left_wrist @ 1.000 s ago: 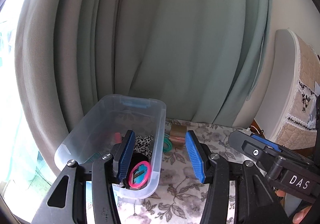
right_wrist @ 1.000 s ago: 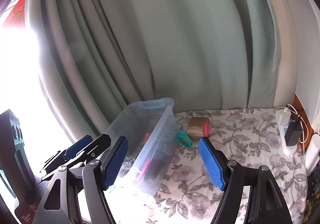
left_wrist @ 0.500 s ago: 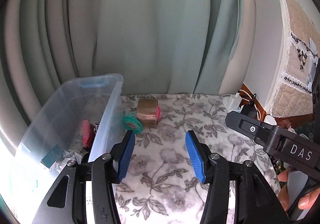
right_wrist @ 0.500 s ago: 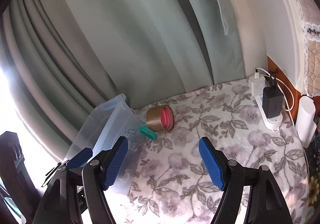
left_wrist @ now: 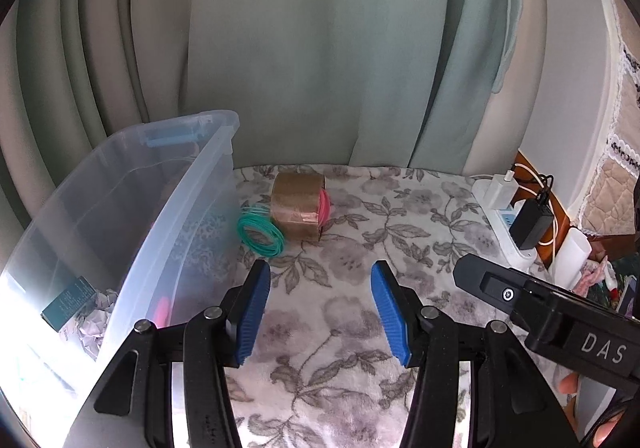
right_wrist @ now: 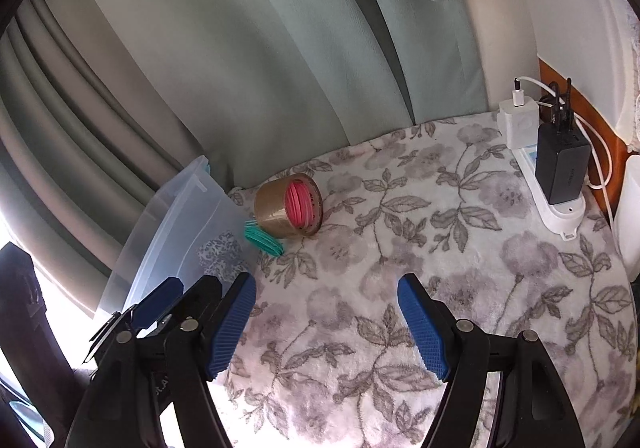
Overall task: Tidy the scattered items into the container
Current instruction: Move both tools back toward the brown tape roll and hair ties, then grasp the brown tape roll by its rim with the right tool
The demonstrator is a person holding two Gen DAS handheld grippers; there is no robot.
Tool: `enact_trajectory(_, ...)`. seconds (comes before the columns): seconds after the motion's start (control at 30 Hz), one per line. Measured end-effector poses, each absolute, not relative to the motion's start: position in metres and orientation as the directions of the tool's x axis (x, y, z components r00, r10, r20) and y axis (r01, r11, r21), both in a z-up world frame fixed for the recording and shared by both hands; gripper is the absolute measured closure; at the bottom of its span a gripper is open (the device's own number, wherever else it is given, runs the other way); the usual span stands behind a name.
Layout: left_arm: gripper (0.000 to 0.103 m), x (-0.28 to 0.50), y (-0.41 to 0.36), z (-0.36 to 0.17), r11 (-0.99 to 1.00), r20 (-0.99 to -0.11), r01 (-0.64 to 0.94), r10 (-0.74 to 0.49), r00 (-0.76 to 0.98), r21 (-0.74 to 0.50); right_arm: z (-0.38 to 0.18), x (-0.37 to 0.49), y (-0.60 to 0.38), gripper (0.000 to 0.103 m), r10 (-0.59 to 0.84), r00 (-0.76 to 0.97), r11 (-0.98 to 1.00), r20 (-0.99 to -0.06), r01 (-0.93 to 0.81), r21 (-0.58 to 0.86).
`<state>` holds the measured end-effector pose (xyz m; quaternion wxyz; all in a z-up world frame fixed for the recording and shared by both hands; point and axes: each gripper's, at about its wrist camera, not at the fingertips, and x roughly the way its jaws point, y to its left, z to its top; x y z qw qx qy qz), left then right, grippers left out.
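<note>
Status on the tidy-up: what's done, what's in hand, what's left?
Done: several small items lie in the clear bin. In hand: nothing; left gripper and right gripper are open and empty. Left: brown tape roll and green bands on the floral cloth.

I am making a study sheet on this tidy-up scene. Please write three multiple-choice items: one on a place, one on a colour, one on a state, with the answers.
1. Where is the tape roll?
A. inside the bin
B. on the blanket beside the bin
C. between the left gripper's jaws

2. What colour is the coil that leans by the tape roll?
A. green
B. yellow
C. black

3. How is the right gripper?
A. shut on the tape roll
B. shut, empty
C. open, empty

Answers:
1 B: it lies on the blanket, just outside the bin.
2 A: its loops are green.
3 C: only blanket shows between its pads.
</note>
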<state>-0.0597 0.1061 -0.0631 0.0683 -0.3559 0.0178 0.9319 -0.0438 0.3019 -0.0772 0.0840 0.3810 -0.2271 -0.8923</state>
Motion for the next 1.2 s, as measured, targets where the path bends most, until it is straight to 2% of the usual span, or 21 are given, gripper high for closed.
enact_trajectory(0.33,0.049,-0.087,0.097,-0.093,-0.997,-0.69,-0.075,0.076,-0.72,-0.032,-0.1,-0.075,0.288,0.026,-0.328,-0.646,-0.897,-0.69,-0.015,0.441)
enact_trajectory(0.57,0.049,-0.104,0.099,-0.107,-0.999,-0.696,0.035,-0.033,-0.717,0.01,-0.111,-0.104,0.276,0.026,-0.317,-0.617,-0.917,-0.721,0.003,0.4)
enact_trajectory(0.83,0.049,-0.122,0.091,-0.121,-0.992,-0.691,0.129,-0.1,-0.716,0.009,-0.119,-0.137,0.263,0.027,-0.36,-0.593,-0.914,-0.72,0.07,0.4)
enact_trajectory(0.93,0.049,-0.129,0.092,-0.129,-0.991,-0.702,0.136,-0.108,-0.704,0.017,-0.121,-0.15,0.257,0.034,-0.392,-0.586,-0.903,-0.709,0.098,0.418)
enact_trajectory(1.07,0.049,-0.134,0.089,-0.137,-0.988,-0.701,0.153,-0.118,-0.703,0.014,-0.123,-0.169,0.245,0.051,-0.441,-0.554,-0.889,-0.706,0.162,0.428)
enact_trajectory(1.2,0.049,-0.142,0.091,-0.141,-0.988,-0.698,0.151,-0.124,-0.705,0.023,-0.125,-0.187,0.234,0.061,-0.471,-0.529,-0.88,-0.706,0.227,0.417)
